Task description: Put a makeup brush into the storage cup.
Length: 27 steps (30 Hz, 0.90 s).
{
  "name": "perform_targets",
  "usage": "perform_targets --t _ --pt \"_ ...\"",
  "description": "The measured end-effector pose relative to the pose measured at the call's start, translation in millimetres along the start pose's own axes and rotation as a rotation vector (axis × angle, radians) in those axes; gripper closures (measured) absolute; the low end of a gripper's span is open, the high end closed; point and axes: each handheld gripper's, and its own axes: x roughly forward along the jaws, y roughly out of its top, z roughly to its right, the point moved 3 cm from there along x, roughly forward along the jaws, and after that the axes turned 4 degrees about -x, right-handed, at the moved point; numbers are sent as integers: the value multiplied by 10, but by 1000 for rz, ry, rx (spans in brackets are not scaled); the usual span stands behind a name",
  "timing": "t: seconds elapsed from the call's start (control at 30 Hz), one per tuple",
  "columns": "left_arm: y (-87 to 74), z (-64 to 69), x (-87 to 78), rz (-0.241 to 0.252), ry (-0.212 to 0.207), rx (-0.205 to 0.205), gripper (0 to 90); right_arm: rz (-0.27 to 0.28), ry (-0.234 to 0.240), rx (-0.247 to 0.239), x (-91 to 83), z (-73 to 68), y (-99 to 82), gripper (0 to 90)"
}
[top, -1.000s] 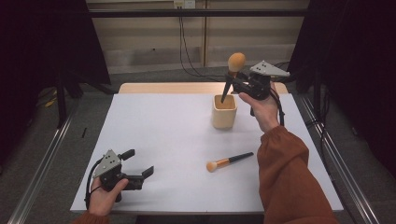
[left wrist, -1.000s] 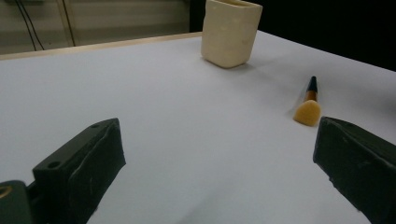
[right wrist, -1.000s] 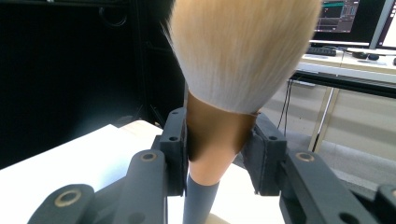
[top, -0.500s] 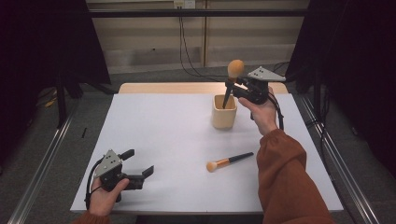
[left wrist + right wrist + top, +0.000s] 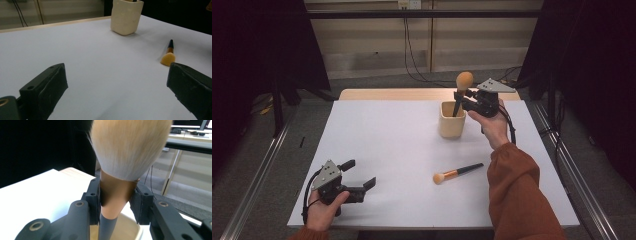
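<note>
Standing bristles-up over the cup (image 5: pixel 452 119), toward one o'clock on the white table (image 5: pixel 402 150): a large makeup brush (image 5: pixel 460 93), dark handle tip dipping into the cup's mouth. Being pinched at the copper ferrule (image 5: pixel 115 199) by the right gripper (image 5: pixel 468 102), pads pressing on both sides just under the fluffy tan head (image 5: pixel 128 146). Hovering at the cup's three o'clock edge, that gripper, grey plate on top, cable trailing down past the orange sleeve (image 5: pixel 519 195).

Lying flat at about five o'clock from the cup, well apart from it: a second brush (image 5: pixel 458 172), bristle end pointing to eight o'clock, black handle to two o'clock. Showing again in the left gripper view (image 5: pixel 168 57), with the cup (image 5: pixel 126 16) farther off at twelve o'clock.

Resting at the table's seven o'clock corner, in the person's left hand (image 5: pixel 323 212): the left gripper (image 5: pixel 360 176), jaws spread wide and released, gripping nothing, pointing toward three o'clock.
</note>
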Motion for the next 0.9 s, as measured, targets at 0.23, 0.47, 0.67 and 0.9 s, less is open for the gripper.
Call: perform_targets --t 0.23,0.47,0.67,0.9 --pt "-4 -8 7 -5 6 -1 28 -32 -1 3 45 27 -107 636" --pt "-1 -26 0 1 15 -4 27 -71 14 27 101 1 -181 636" --pt "-6 -30 3 -4 13 -2 27 -84 13 39 135 2 -229 635" --pt "-1 -46 -9 0 12 7 27 -113 23 51 188 0 -330 632"
